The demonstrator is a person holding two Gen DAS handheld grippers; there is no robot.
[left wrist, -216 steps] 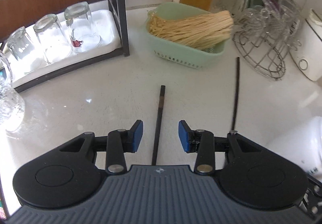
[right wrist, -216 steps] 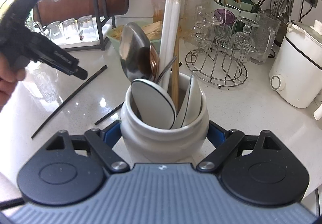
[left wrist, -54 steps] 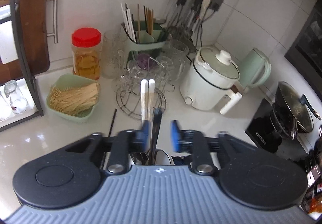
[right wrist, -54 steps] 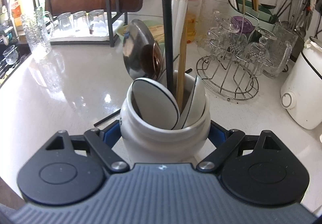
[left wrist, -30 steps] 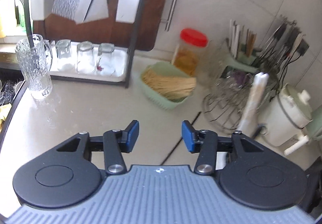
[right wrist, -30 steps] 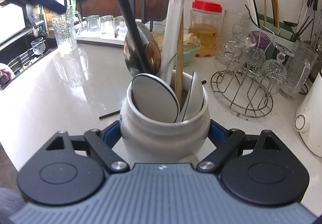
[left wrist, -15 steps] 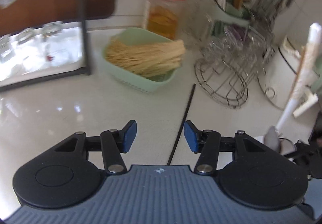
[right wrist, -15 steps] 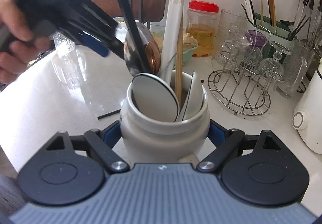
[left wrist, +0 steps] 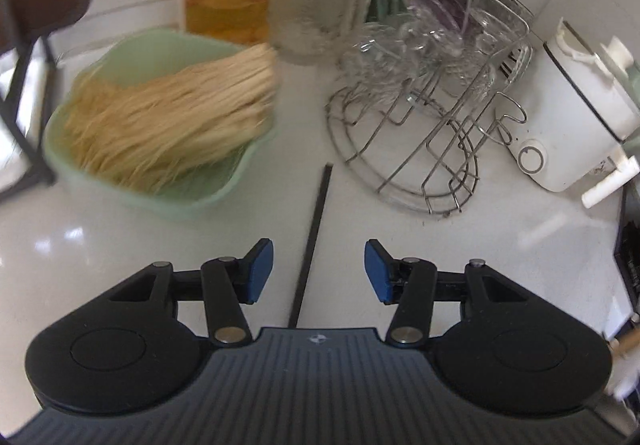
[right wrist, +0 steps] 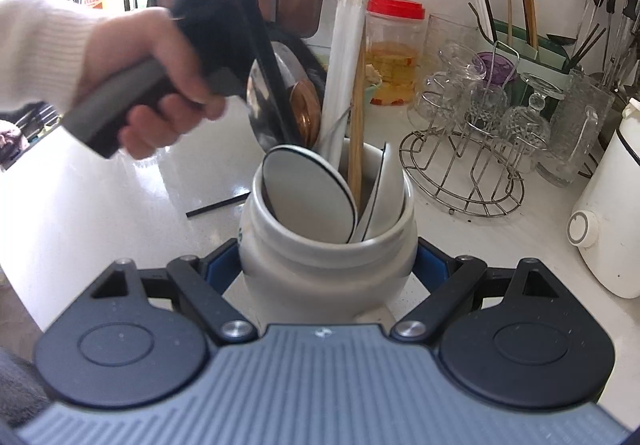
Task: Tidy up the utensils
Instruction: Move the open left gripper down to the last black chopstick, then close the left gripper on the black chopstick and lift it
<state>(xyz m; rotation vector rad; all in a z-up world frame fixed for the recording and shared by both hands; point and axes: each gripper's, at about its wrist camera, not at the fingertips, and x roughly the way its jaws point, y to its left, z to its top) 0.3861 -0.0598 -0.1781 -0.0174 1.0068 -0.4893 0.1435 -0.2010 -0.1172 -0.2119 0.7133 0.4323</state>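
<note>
The empty left gripper [left wrist: 319, 272] has dropped over the last black chopstick [left wrist: 312, 241], jaws half open astride it, while the right gripper [right wrist: 327, 265] clamps the jar [right wrist: 320, 257], so pickup looks next.

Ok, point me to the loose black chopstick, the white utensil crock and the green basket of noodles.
black chopstick [left wrist: 313, 241], left wrist view, middle of its shaft.
white utensil crock [right wrist: 320, 265], right wrist view, front of its body.
green basket [left wrist: 192, 201], left wrist view, near rim.
</note>
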